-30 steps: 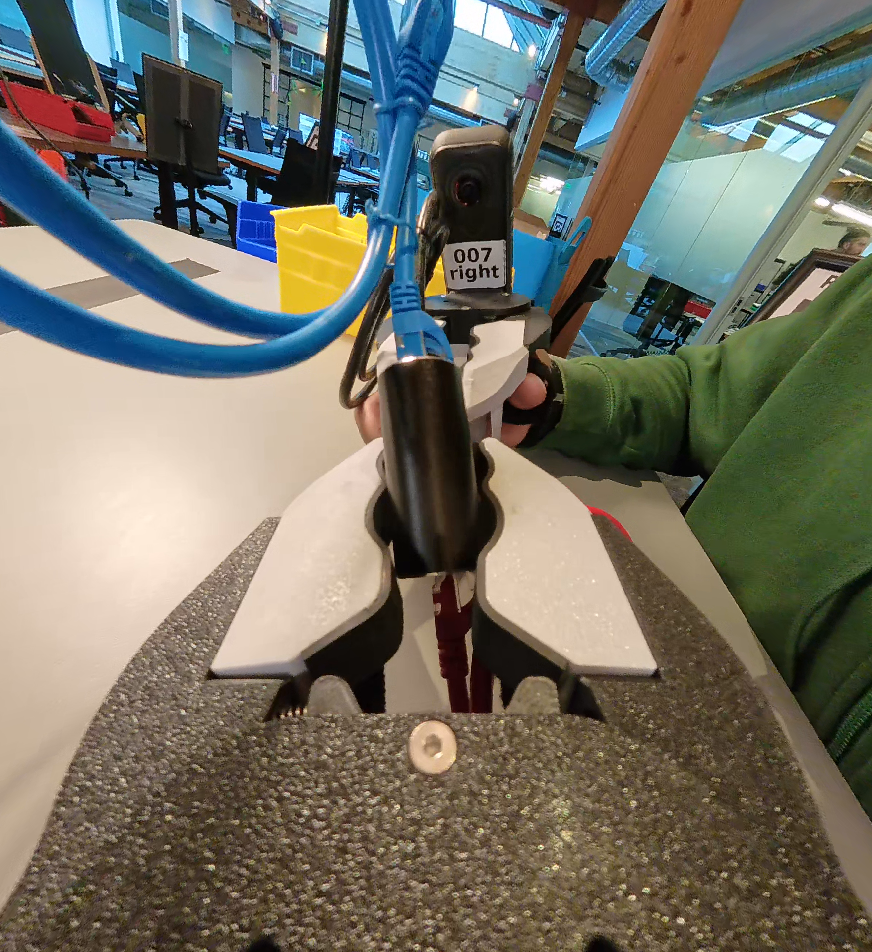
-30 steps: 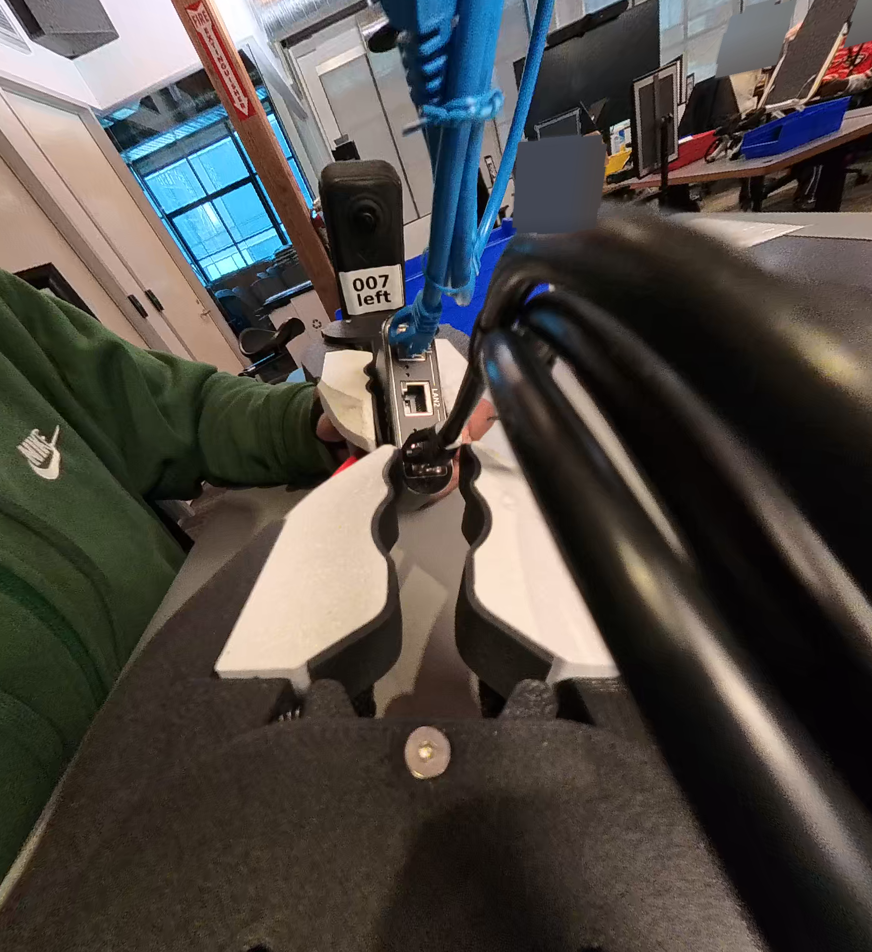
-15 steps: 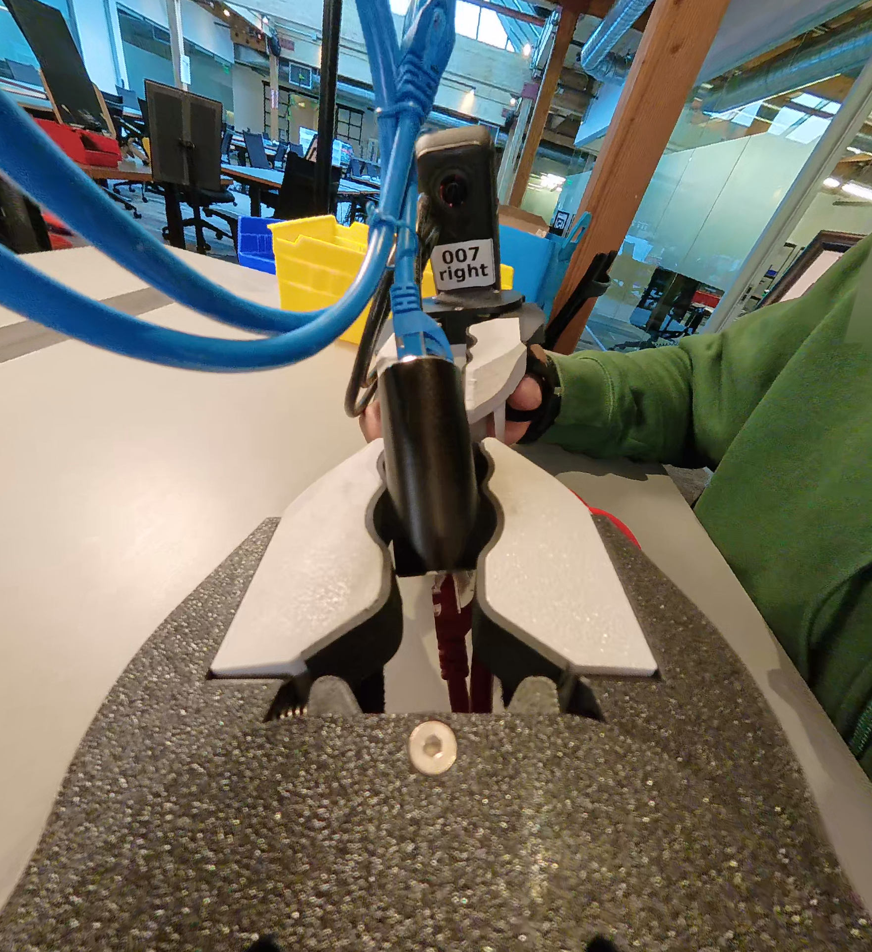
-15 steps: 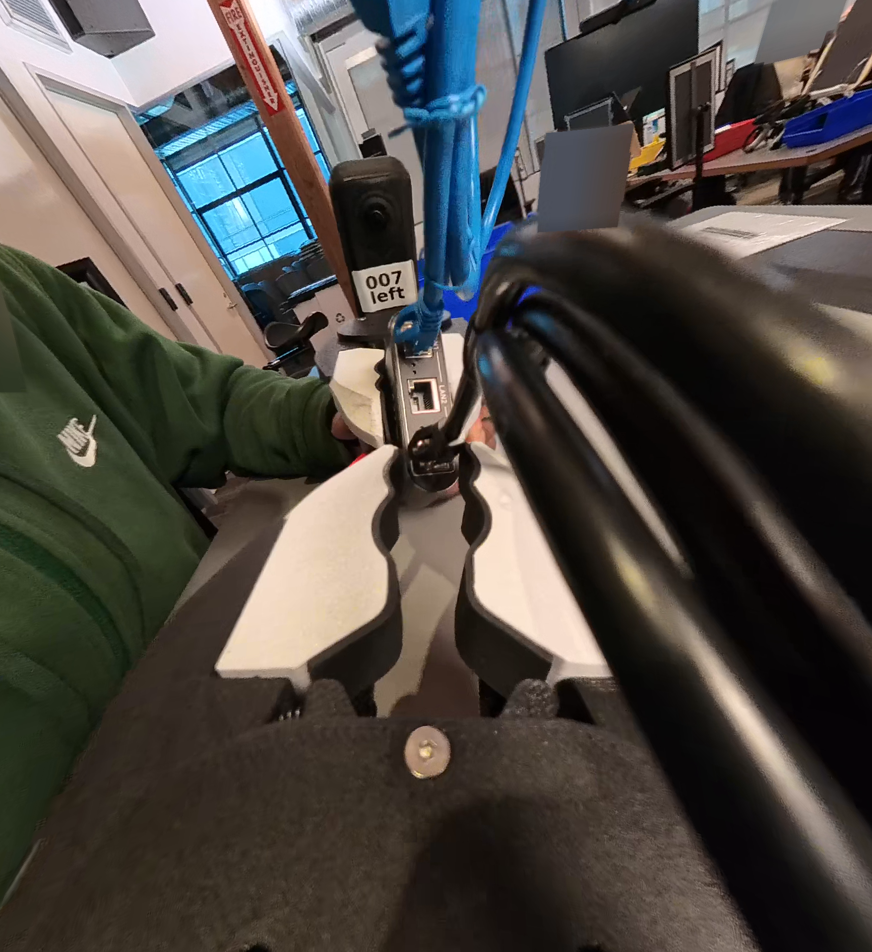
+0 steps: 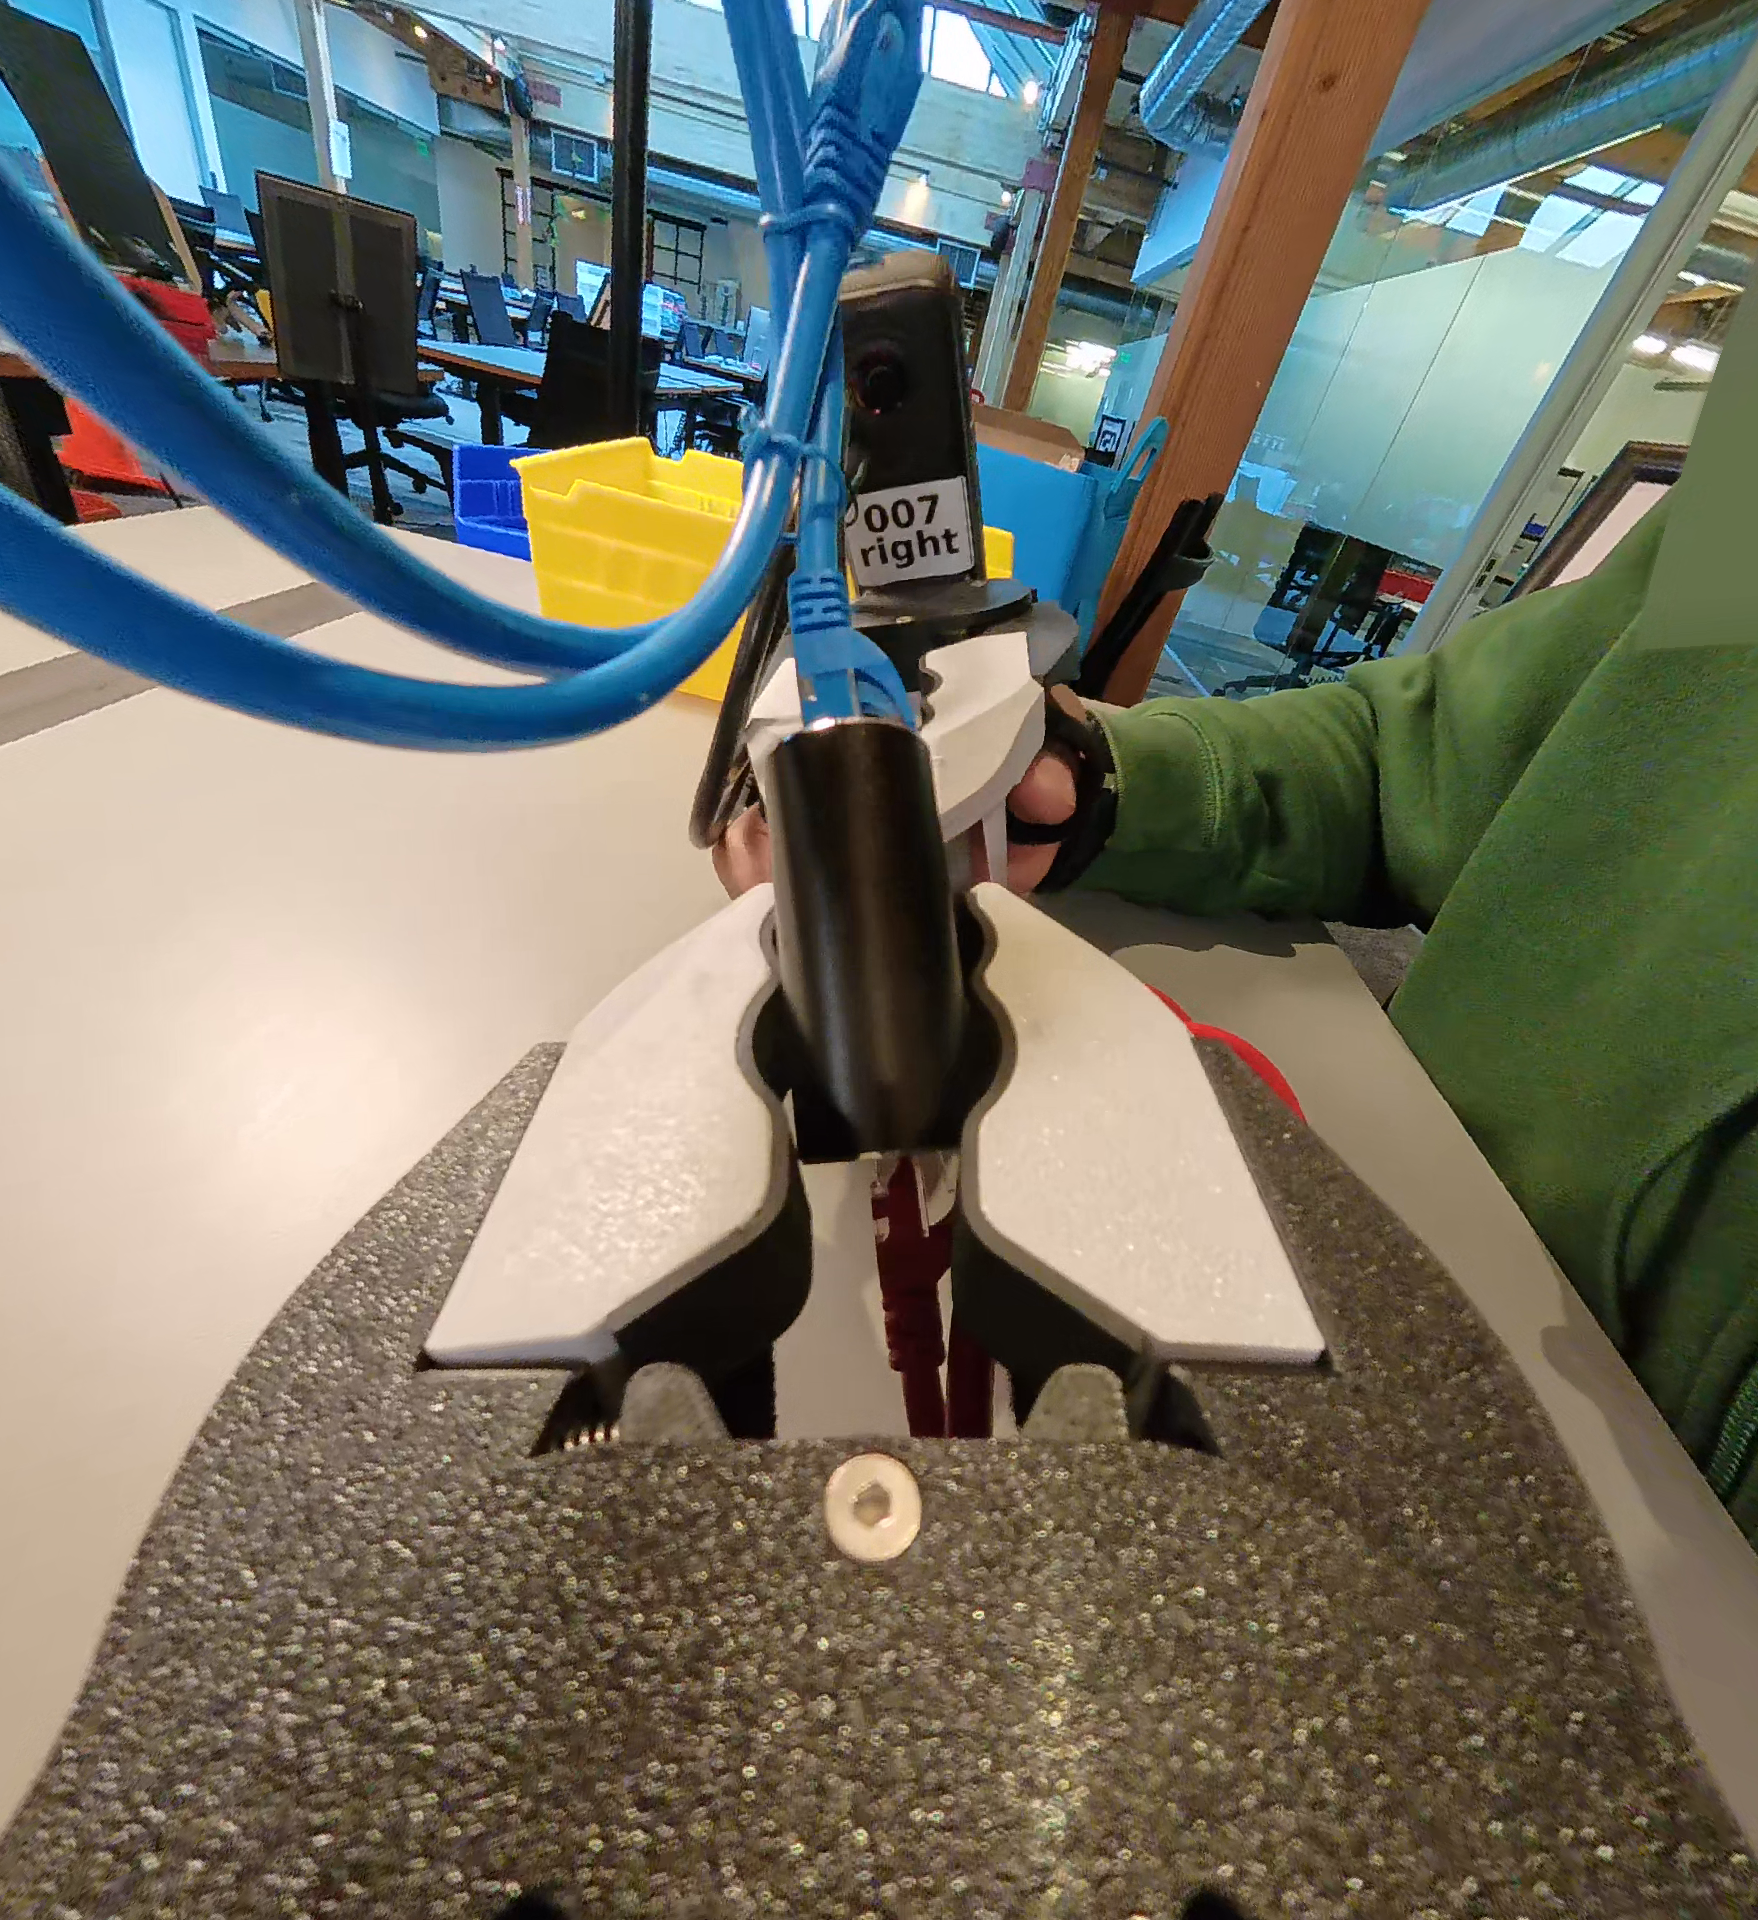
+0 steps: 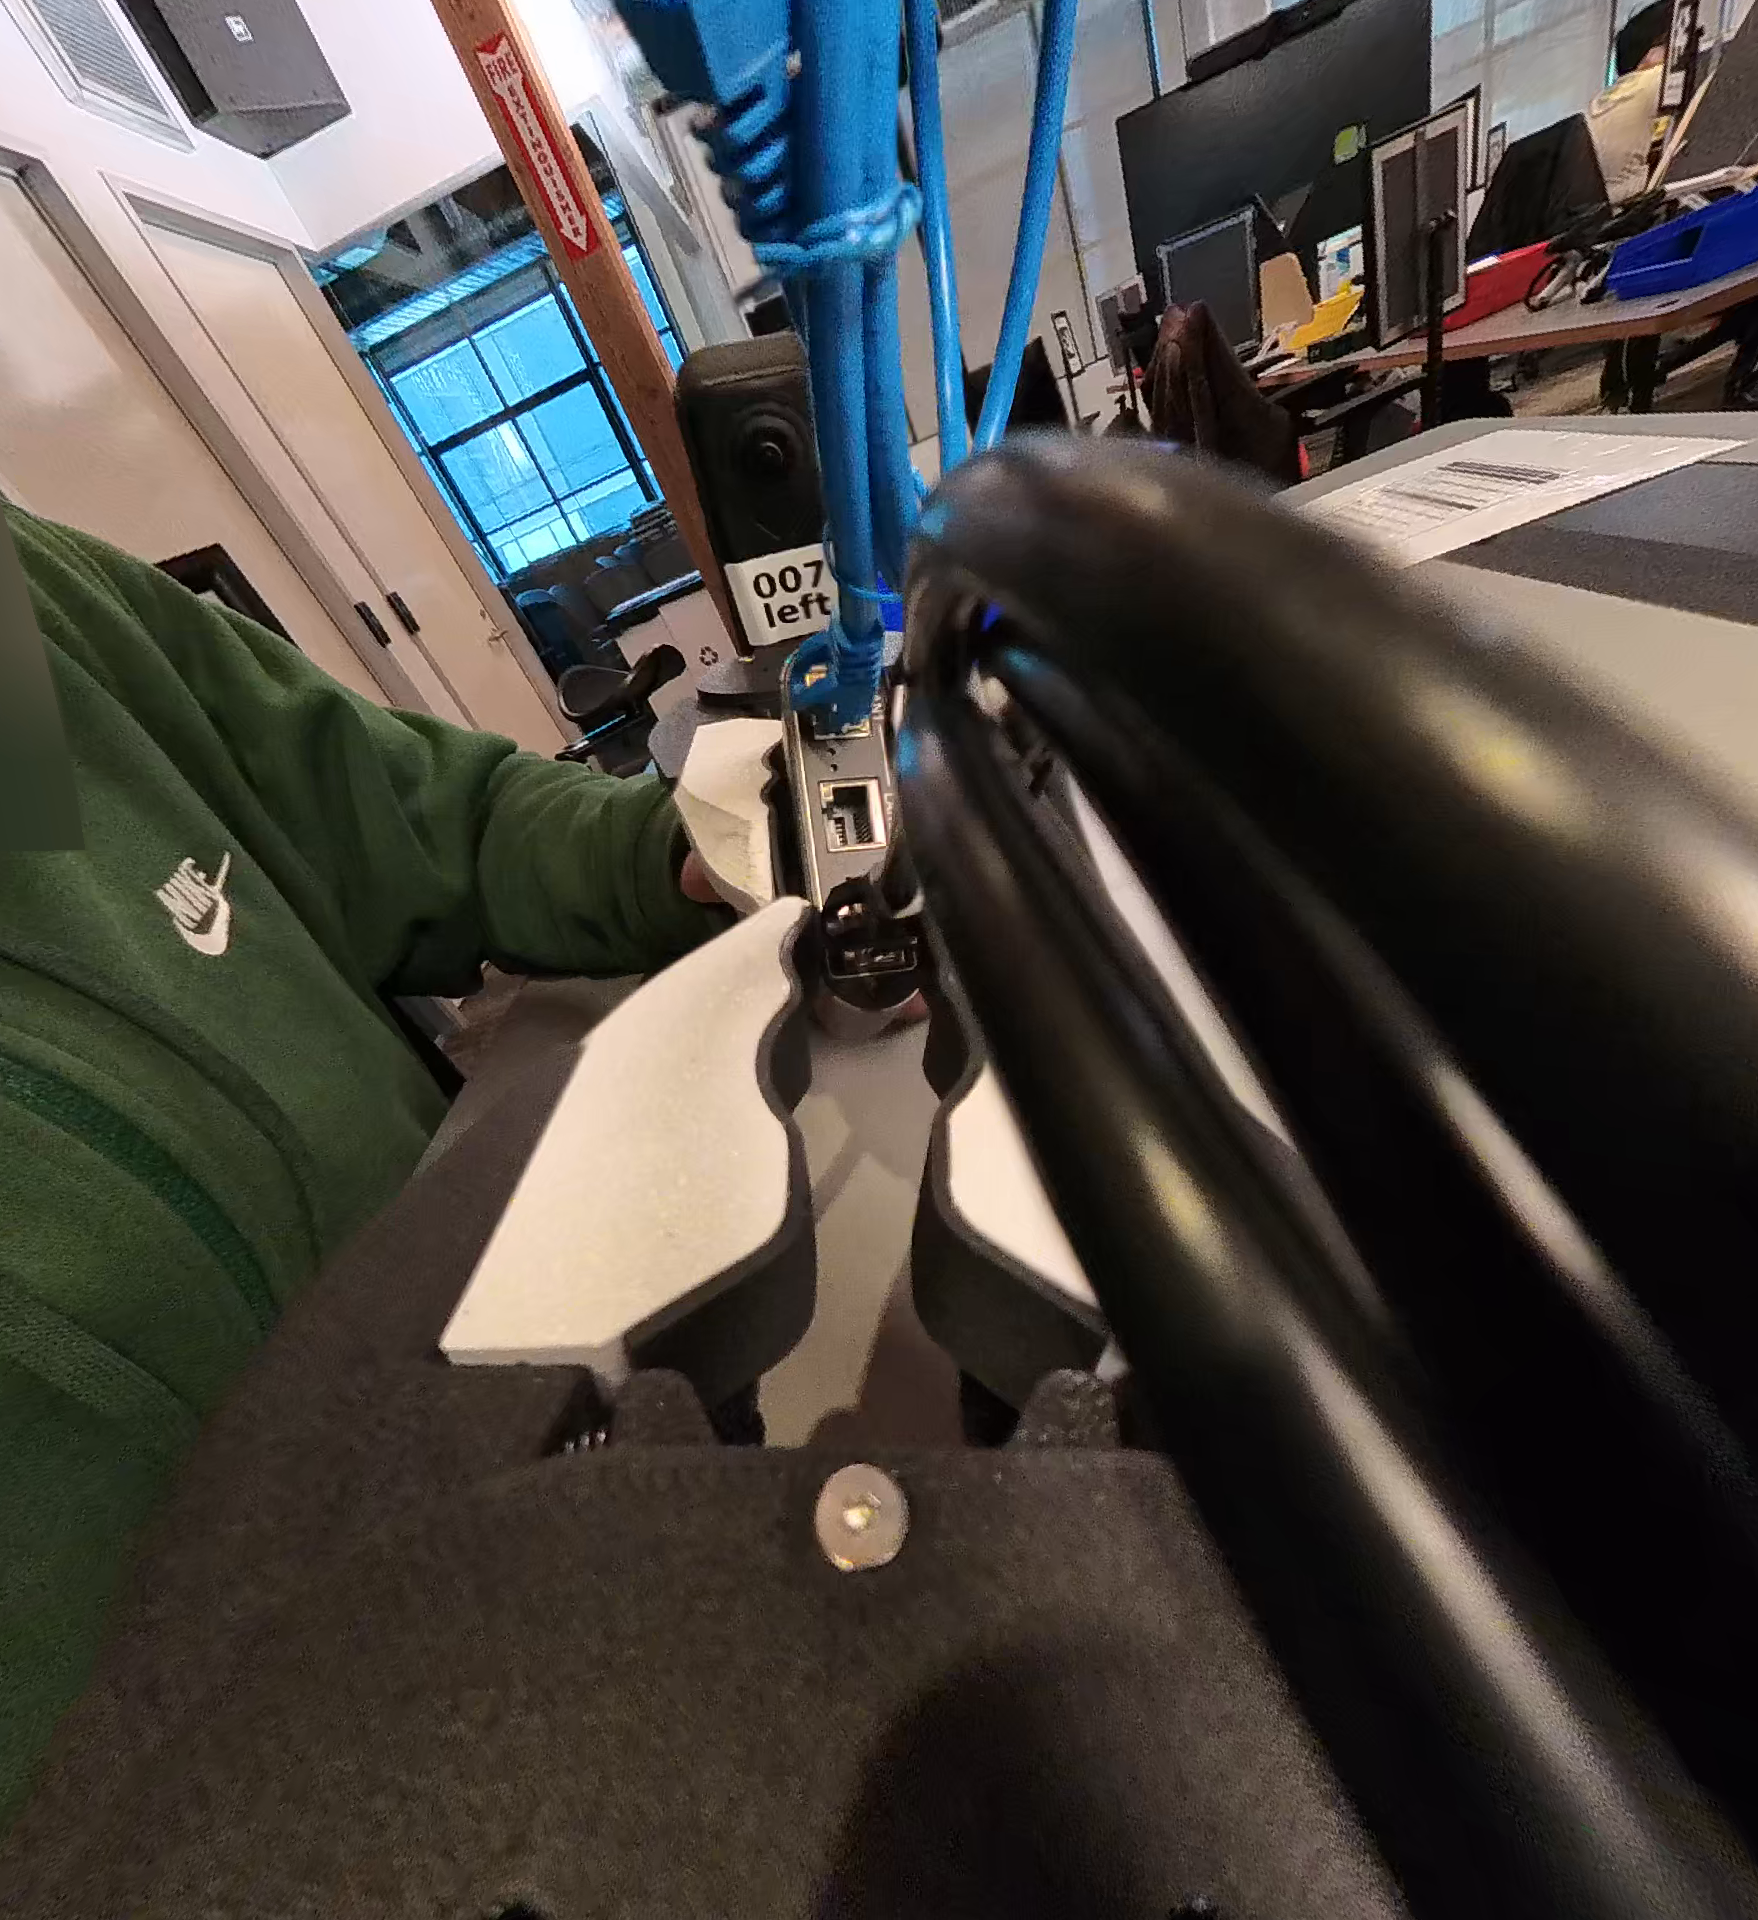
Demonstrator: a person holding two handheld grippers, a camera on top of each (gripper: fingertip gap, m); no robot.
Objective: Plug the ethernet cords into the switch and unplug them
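Switch (image 5: 864, 935) stands between both grippers, cord (image 5: 833, 665) plugged on top.

Blue cord (image 5: 262, 623) showing upper left; black switch (image 5: 870, 935) centre; yellow bin (image 5: 626, 540) behind; green sleeve (image 5: 1477, 831) showing right.

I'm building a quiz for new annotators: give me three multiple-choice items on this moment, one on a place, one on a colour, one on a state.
1. The blue cord is plugged into the switch at:
A. the top port
B. the middle port
C. no port

2. The nearest bin is:
A. red
B. green
C. yellow

3. The left gripper is:
A. open and empty
B. shut on the switch
C. shut on the blue cord

Answers:
1 A, its plug sits in the uppermost port.
2 C, the plastic is plainly yellow.
3 B, both jaws press the black body's sides.
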